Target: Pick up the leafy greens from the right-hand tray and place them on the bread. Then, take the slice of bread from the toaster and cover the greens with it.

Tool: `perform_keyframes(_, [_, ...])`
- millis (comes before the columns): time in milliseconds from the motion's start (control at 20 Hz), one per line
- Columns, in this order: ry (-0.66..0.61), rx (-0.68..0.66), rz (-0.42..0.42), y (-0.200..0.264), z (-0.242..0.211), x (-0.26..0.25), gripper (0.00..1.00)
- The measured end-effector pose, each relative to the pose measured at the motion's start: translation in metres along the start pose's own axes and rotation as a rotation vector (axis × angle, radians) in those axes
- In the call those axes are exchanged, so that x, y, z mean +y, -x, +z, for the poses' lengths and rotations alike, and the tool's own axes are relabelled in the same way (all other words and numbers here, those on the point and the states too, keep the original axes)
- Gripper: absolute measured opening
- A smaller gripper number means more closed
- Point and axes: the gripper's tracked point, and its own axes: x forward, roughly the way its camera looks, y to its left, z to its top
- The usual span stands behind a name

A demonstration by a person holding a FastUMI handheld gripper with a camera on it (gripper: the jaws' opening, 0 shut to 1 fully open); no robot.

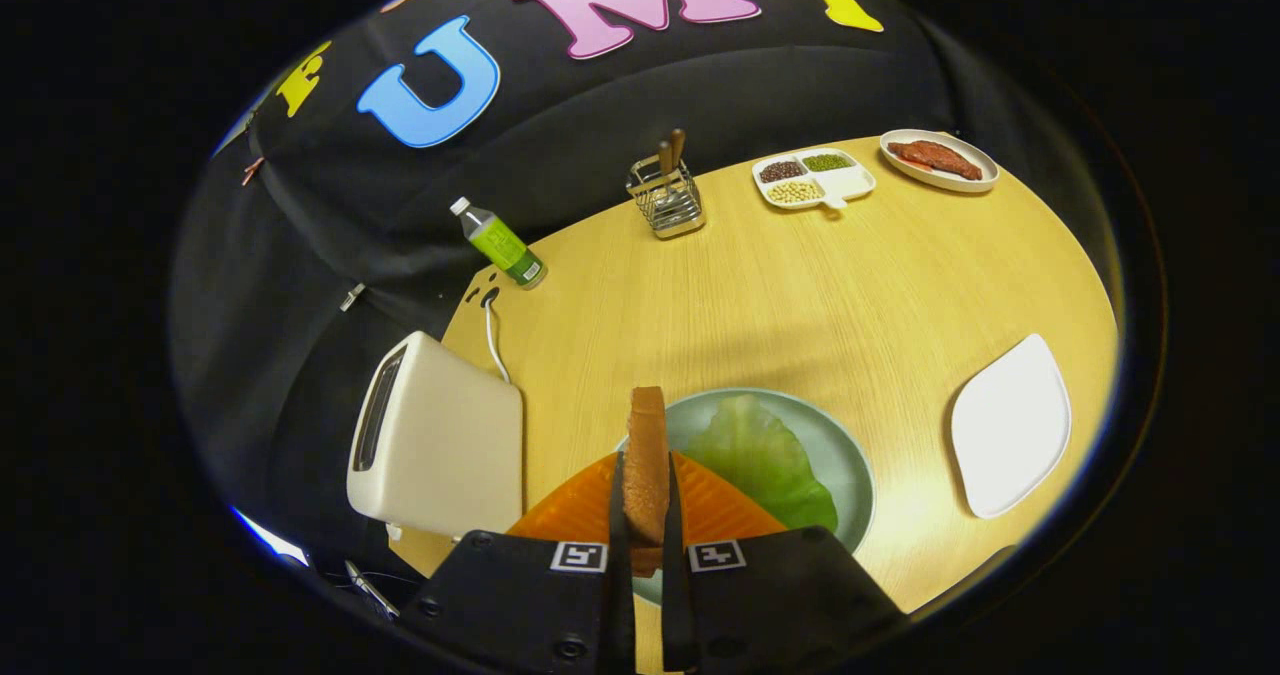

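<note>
Hand-held gripper clamped on bread slice, held upright on edge between both fingers. Leafy greens on round plate just beyond fingers. Toaster left beside plate, on desk.

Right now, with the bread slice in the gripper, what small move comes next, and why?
Probably lower the bread slice flat onto the greens. The gripper is shut on the slice, holding it on edge above the plate, where the greens already lie. The white tray sits bare and the toaster is off to the side, so covering appears to be what remains.
</note>
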Motion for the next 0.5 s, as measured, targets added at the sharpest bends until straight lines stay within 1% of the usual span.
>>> perform_keyframes(300, [-0.022, 0.002, -0.052, -0.007, -0.005, -0.040, 0.15])
perform_keyframes(500, [0.021, 0.008, -0.077, -0.014, -0.014, -0.057, 0.15])
